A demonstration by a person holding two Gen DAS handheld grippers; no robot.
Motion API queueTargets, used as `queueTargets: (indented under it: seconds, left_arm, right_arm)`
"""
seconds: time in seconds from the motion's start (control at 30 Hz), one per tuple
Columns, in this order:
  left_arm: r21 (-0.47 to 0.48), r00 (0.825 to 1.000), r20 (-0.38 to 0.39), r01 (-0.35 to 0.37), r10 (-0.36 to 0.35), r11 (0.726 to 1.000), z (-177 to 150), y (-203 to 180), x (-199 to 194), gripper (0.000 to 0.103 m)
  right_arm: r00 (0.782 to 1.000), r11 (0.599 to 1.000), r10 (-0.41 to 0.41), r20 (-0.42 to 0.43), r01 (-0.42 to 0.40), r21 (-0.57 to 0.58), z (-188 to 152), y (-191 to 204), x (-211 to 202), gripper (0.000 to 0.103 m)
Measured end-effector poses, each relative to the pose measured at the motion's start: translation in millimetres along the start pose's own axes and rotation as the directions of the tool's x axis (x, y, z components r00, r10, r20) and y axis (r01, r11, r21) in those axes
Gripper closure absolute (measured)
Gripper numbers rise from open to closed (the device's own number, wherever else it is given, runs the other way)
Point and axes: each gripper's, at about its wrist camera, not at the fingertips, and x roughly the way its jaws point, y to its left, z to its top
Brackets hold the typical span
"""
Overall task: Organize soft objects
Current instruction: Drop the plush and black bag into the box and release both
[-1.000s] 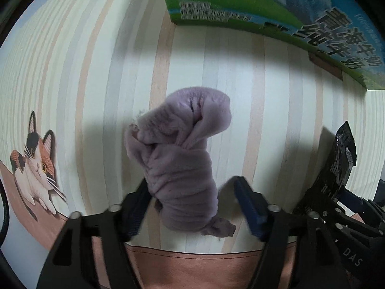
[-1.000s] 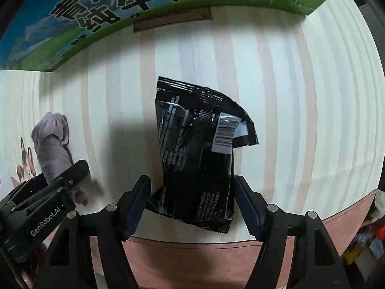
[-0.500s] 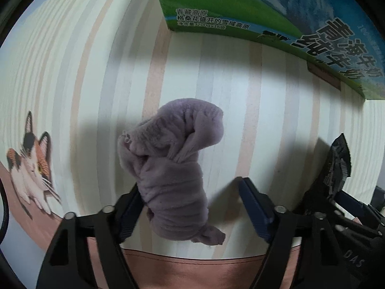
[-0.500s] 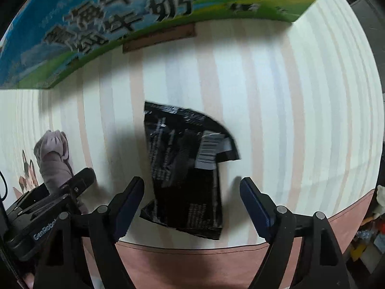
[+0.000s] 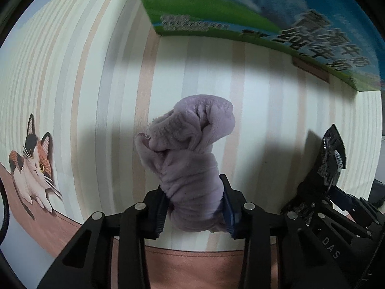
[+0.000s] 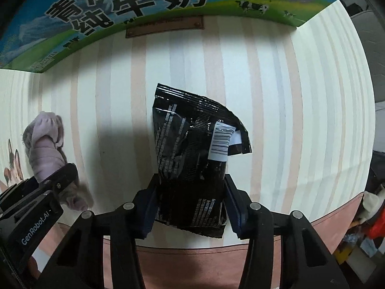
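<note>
A crumpled lilac cloth (image 5: 190,163) lies on the striped table mat (image 5: 259,125). My left gripper (image 5: 195,209) is shut on its near end, both pads pressing its sides. The cloth also shows at the left of the right wrist view (image 6: 44,142). A black foil snack bag (image 6: 192,159) with a white barcode label sits in front of my right gripper (image 6: 191,207), which is shut on the bag's lower part. The bag's edge shows at the right of the left wrist view (image 5: 333,154).
A green and blue milk carton box (image 6: 125,2) with large Chinese lettering stands along the far side, also seen in the left wrist view (image 5: 240,12). A cat picture (image 5: 33,166) marks the mat's left corner. Clutter (image 6: 370,219) lies beyond the table's right edge.
Both grippers have closed from wide open: the left one onto the lilac cloth, the right one onto the black bag. Both moved slightly forward over their objects.
</note>
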Motion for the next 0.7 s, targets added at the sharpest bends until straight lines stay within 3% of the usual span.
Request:
queueTargets:
  seconds: [0.17,0.43,0.57,0.7]
  left_arm:
    - [0.036,0.997,0.059,0.051,-0.053,0.998,-5.3,-22.7,-45.7,0.068]
    - [0.147,0.96,0.212,0.153,-0.182,0.977,32.9,-60.0,-168.0,0.067]
    - [0.179,0.955,0.249,0.118,-0.161,0.977,87.1,-60.5,-198.3,0.067]
    - [0.155,0.971,0.228,0.04,-0.075,0.987,143.0,-50.6,-190.3,0.067]
  right_arm:
    - [0.998,0.998,0.054,0.019,-0.054,-0.017,-8.6,-12.5,-28.3,0.056]
    - [0.97,0.983,0.172,0.17,-0.157,-0.095,-2.0,-27.0,-152.6,0.056]
    - [0.952,0.978,0.175,0.252,-0.14,-0.152,35.9,-40.5,-216.0,0.056]
    - [0.945,0.986,0.087,0.315,-0.037,-0.164,90.2,-62.6,-246.0,0.056]
